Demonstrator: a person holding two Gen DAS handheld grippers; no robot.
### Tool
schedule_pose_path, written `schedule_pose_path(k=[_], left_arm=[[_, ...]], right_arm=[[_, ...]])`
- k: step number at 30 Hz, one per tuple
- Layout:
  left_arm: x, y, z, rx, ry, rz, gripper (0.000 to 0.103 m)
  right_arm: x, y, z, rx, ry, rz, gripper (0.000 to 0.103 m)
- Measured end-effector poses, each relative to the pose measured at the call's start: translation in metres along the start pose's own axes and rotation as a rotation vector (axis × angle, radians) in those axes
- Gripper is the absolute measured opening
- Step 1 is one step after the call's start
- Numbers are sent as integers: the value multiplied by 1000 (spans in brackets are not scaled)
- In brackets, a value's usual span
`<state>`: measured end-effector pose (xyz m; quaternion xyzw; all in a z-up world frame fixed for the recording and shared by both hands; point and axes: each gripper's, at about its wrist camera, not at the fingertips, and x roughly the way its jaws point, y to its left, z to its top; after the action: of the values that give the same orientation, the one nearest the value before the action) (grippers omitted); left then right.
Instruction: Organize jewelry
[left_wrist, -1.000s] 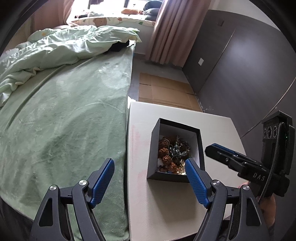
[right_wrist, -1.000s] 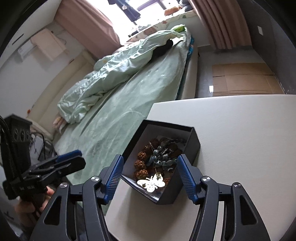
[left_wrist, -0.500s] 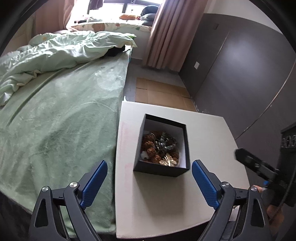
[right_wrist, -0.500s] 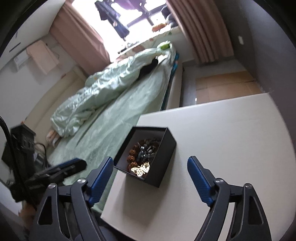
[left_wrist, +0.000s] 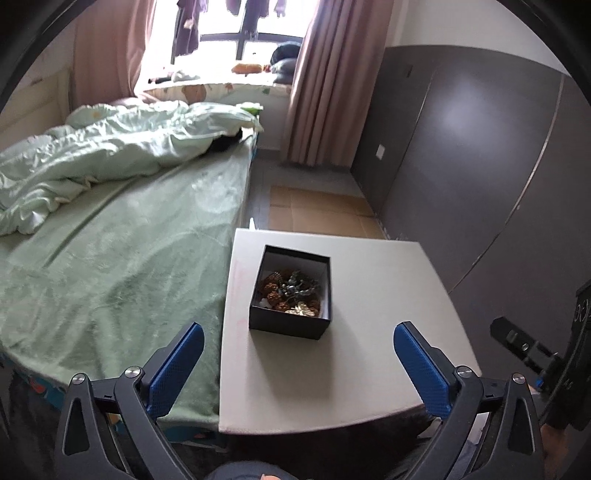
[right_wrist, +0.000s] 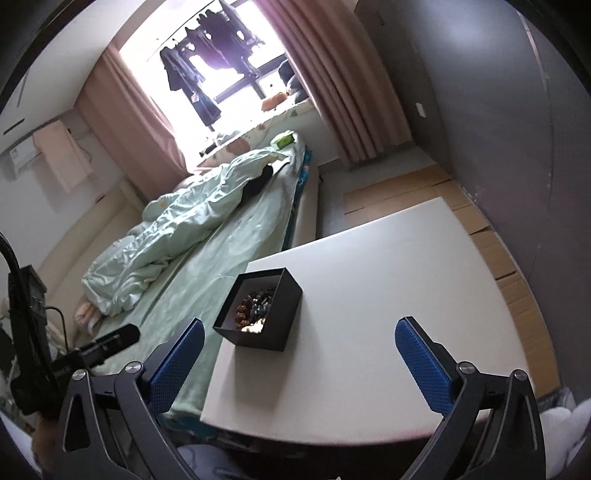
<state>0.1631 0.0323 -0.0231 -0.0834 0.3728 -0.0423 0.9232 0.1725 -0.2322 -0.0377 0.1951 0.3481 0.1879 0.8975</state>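
Observation:
A black open box (left_wrist: 291, 325) stands on a white table (left_wrist: 369, 354); it also shows in the right wrist view (right_wrist: 275, 328). Inside lies jewelry (left_wrist: 291, 291): brown beads, a grey-green beaded piece and a gold butterfly piece (left_wrist: 304, 309). The jewelry shows in the right wrist view too (right_wrist: 255, 306). My left gripper (left_wrist: 295, 365) is open and empty, held back above the table's near edge. My right gripper (right_wrist: 299, 362) is open and empty, also well back from the box. The right gripper's tip shows at the left view's right edge (left_wrist: 517, 341).
A bed with a green sheet (left_wrist: 110, 258) and a crumpled quilt (left_wrist: 110, 155) lies left of the table. Cardboard sheets (left_wrist: 317, 214) cover the floor beyond. A dark grey wall (left_wrist: 480, 166) runs along the right. Pink curtains (left_wrist: 325, 92) frame the window.
Both grippers have pulled back and up from the box and opened wider. The box now looks smaller and farther away in both views.

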Motion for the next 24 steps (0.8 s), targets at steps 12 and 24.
schedule_pose_path(k=[12,24], left_arm=[[-74,-24,-43,5,-110,-3,103],[-127,-26,-67,49,-145,-19,103]], right_arm=[[-67,28,-29,-72,22,-23,103],[-119,71,-56,-152,18,-31,103]])
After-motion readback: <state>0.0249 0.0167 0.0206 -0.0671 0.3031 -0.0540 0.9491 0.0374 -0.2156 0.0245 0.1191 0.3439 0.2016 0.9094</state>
